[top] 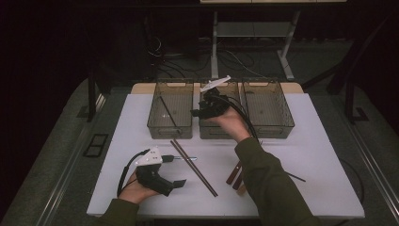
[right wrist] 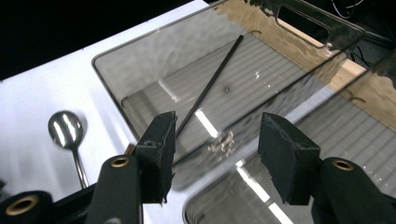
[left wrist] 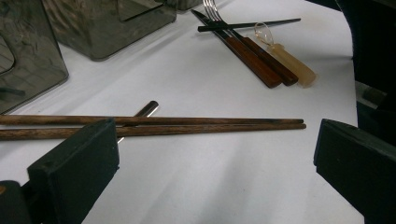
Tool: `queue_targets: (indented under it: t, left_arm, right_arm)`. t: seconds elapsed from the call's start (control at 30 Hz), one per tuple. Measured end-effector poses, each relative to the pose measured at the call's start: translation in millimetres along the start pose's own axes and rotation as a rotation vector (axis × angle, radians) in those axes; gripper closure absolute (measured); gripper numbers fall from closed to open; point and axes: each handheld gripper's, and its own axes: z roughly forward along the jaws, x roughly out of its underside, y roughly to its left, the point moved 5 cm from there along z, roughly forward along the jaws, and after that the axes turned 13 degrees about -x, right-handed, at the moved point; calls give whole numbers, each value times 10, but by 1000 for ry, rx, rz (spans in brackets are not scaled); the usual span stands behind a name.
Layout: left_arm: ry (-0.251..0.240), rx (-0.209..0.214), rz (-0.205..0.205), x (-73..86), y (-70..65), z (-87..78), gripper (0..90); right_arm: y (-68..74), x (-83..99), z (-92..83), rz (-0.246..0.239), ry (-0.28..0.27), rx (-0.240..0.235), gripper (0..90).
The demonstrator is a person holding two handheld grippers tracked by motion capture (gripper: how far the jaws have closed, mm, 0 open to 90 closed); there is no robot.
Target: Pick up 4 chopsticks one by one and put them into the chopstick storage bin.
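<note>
- Right gripper [top: 194, 113] held above the middle bin [top: 219, 131] of three clear bins at the far side of the white table [top: 324, 188], tips turned toward the left bin [top: 170, 129].
- Jaws parted with nothing between them, a clear gap seen in the right gripper view [right wrist: 215, 154].
- Below and beyond that gap: one black chopstick [right wrist: 210, 84] lying slantwise on the ribbed floor of the left bin, well clear of the pads [right wrist: 161, 144], untouched.
- Same chopstick seen from the high view as a thin dark line [top: 168, 112] across the left bin.
- Just outside that bin's near wall, a metal spoon [right wrist: 65, 130] flat on the table.
- Left gripper [top: 175, 184] resting low at the near left of the table, jaws spread wide and empty in the left gripper view [left wrist: 210, 168].
- Pair of brown wooden chopsticks [left wrist: 187, 125] lying side by side across the table just beyond the left gripper's pads [left wrist: 79, 158], not between them and not touched.
- Farther off in that view: another black chopstick [left wrist: 247, 25] laid across a fork [left wrist: 212, 9] and two brown-handled utensils [left wrist: 261, 58], with a pale-handled utensil [left wrist: 292, 63] just beside.
- Third bin [top: 268, 109] at the right, well apart from both grippers.
</note>
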Motion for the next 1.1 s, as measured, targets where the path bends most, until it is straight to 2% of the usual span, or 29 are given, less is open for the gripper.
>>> queue_targets:
  t: [0.43,0.53,1.1]
  left_arm:
    - [10,-11,-1,24,4,24,0]
    - [12,-13,-1,27,6,26,0]
    - [15,-19,3,30,25,19,0]
  right_arm:
    - [-22,273,-322,-13,-29,-20,449]
    - [-16,322,-395,-34,-40,-23,447]
    - [-11,680,-815,-41,-78,-27,422]
